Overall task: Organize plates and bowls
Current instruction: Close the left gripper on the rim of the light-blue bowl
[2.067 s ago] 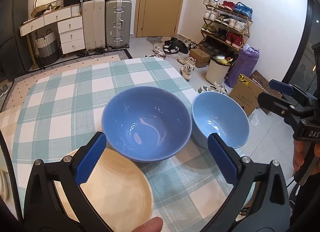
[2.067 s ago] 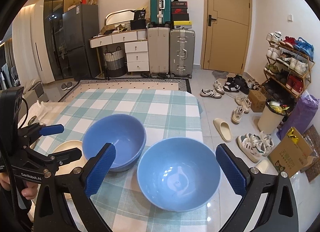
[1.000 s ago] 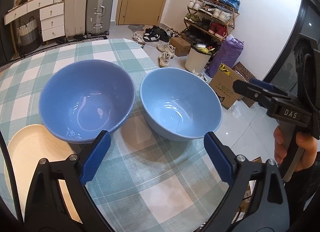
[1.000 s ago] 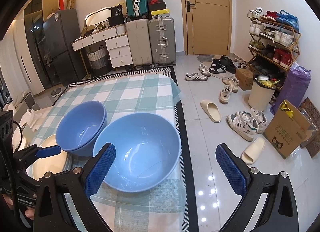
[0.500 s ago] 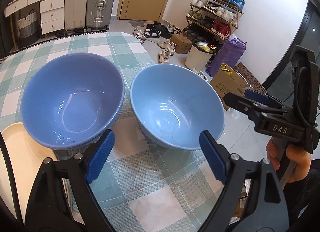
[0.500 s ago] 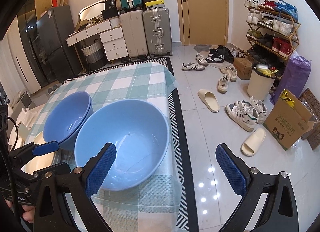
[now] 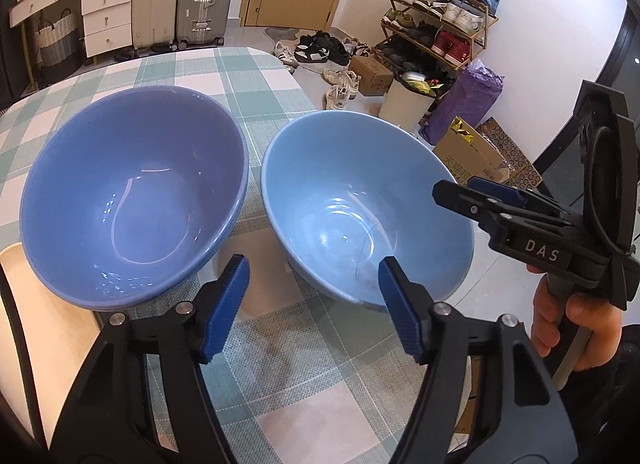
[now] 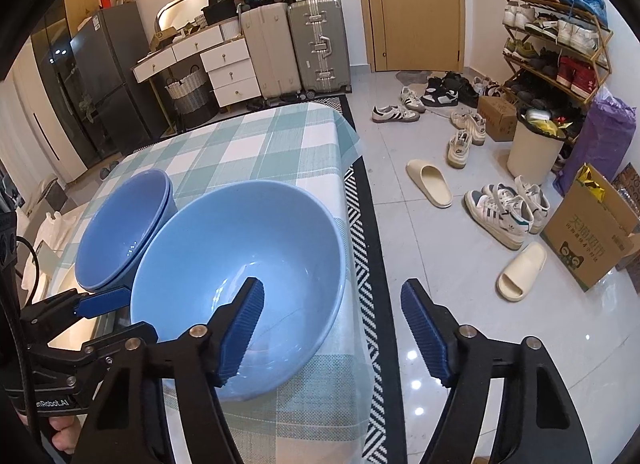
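Observation:
A light blue bowl (image 7: 360, 200) (image 8: 240, 256) stands at the table's right edge, beside a darker blue bowl (image 7: 132, 200) (image 8: 124, 224). A cream plate (image 7: 40, 324) lies at the left. My left gripper (image 7: 314, 276) hovers at the light bowl's near rim. One finger is in the gap between the bowls and the other is over the bowl's near wall. Its jaws are closing and the pads are clear of the bowl. My right gripper (image 8: 332, 296) straddles the bowl's right rim, one finger inside and one beyond the table edge. Its jaws are closing too, without touching the rim.
The checked tablecloth (image 8: 256, 144) ends just right of the light bowl, with tiled floor (image 8: 420, 248) below. Slippers, shoes, a cardboard box (image 8: 592, 232) and a shoe rack (image 8: 556, 48) fill the floor at right. Suitcases and drawers stand at the back.
Both grippers have sunk toward the light blue bowl and come close around its rim. The fingers of both stand narrower than before. The bowls have not moved.

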A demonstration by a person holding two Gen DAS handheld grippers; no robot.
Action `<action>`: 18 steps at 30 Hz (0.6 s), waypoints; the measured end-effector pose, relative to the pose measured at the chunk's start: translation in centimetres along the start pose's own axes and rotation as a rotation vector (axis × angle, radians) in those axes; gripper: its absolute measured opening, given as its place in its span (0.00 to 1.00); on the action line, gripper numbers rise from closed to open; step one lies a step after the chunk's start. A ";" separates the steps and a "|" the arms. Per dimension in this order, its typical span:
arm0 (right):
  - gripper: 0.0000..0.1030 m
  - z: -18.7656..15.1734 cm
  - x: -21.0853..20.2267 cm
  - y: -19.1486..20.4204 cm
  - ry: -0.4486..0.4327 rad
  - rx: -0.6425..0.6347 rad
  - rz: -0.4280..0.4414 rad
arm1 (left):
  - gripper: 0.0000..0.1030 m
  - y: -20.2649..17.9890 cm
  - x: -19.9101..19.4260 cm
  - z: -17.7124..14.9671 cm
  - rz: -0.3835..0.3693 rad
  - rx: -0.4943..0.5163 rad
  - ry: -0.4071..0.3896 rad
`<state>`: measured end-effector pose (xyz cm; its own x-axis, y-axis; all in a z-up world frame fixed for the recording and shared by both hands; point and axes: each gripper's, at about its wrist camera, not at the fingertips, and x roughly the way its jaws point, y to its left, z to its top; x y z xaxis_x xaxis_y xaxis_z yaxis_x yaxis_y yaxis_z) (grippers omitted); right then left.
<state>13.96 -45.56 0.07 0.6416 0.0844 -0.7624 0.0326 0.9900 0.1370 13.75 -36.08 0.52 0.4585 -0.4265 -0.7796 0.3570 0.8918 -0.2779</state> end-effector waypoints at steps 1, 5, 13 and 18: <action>0.65 0.0 0.2 0.0 0.003 0.000 0.002 | 0.60 0.2 0.1 0.1 -0.002 -0.002 0.001; 0.55 0.0 1.0 0.4 0.011 -0.006 0.014 | 0.54 0.5 1.1 0.5 -0.005 -0.007 0.008; 0.30 -0.1 1.3 0.9 0.007 -0.024 0.005 | 0.34 0.5 1.9 0.7 -0.018 0.014 0.002; 0.22 -0.2 1.2 0.8 0.003 -0.028 -0.014 | 0.30 0.2 1.8 0.5 -0.004 0.026 -0.006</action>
<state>14.60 -44.68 -0.90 0.6390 0.0709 -0.7659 0.0197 0.9939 0.1085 15.07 -36.78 -0.61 0.4615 -0.4312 -0.7753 0.3802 0.8857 -0.2663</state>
